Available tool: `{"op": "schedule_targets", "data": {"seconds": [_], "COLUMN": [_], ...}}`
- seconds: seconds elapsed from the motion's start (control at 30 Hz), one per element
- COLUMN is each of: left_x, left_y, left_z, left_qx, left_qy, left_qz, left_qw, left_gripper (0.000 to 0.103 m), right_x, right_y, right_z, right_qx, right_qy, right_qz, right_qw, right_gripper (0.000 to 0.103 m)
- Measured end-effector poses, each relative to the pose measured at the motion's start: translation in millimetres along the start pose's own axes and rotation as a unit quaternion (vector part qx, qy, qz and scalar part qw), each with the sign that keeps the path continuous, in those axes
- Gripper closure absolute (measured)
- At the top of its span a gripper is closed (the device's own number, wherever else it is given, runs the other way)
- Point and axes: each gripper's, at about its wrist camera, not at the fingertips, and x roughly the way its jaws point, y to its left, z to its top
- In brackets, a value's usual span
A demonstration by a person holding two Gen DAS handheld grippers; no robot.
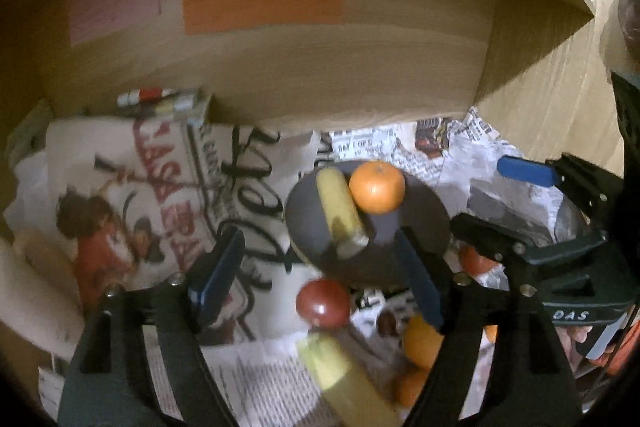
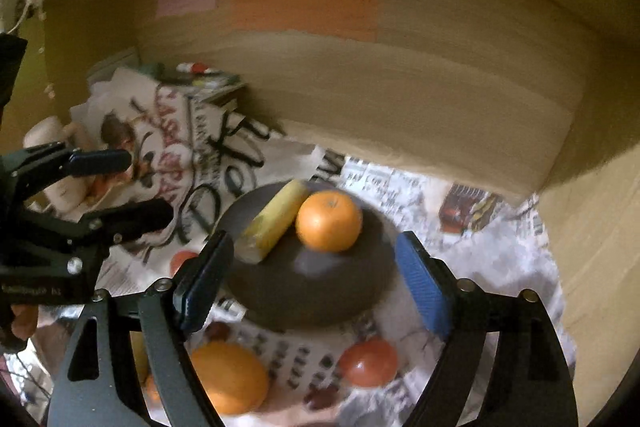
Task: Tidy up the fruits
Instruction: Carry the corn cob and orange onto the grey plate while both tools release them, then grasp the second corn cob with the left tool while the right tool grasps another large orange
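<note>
A dark plate (image 2: 320,299) sits on newspaper (image 2: 492,259) near the middle of the work surface, and it already carries two of the fruits: an orange (image 2: 329,221) toward its far right and a yellow banana-like piece (image 2: 276,221) lying just left of it, the two touching; judging by that, the plate is the collecting spot. More fruit waits on the paper on the near side of the plate: a large orange (image 2: 230,377) at near left and a red fruit, perhaps a tomato (image 2: 370,363), at near right. The right gripper (image 2: 316,287) hangs over the plate with its jaws spread wide and nothing between them, likely free for the next pick. The left gripper (image 1: 316,275) is likewise wide open and empty. Only the left wrist view shows a second yellow piece (image 1: 340,375) close under the camera and a smaller orange fruit (image 1: 410,385) beside it; only the right wrist view shows the left tool off to the left, over the printed sheets.
</note>
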Motion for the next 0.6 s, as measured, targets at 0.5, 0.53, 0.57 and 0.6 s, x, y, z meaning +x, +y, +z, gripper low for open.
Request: {"op": "schedule_targets", "data": {"seconds": [0.5, 0.53, 0.57, 0.6], "left_x": [20, 24, 26, 27], "left_y": [6, 5, 4, 3], "left_z": [-82, -85, -88, -90], "left_qx": [-0.027, -0.027, -0.029, -0.035], "left_qy": [0.093, 0.099, 0.099, 0.094], "left_qz": [-0.001, 0.001, 0.000, 0.000], "left_qw": [0.9953, 0.9947, 0.9947, 0.9949], "left_gripper": [0.025, 0.025, 0.024, 0.024], "right_x": [21, 22, 23, 24], "right_y": [21, 20, 20, 19], "right_z": [-64, -64, -63, -63], "right_qx": [0.033, 0.036, 0.038, 0.040], "right_qy": [0.079, 0.081, 0.083, 0.085], "right_qz": [0.057, 0.061, 0.064, 0.068], "right_qw": [0.995, 0.994, 0.994, 0.993], "right_gripper": [0.021, 0.021, 0.021, 0.021]}}
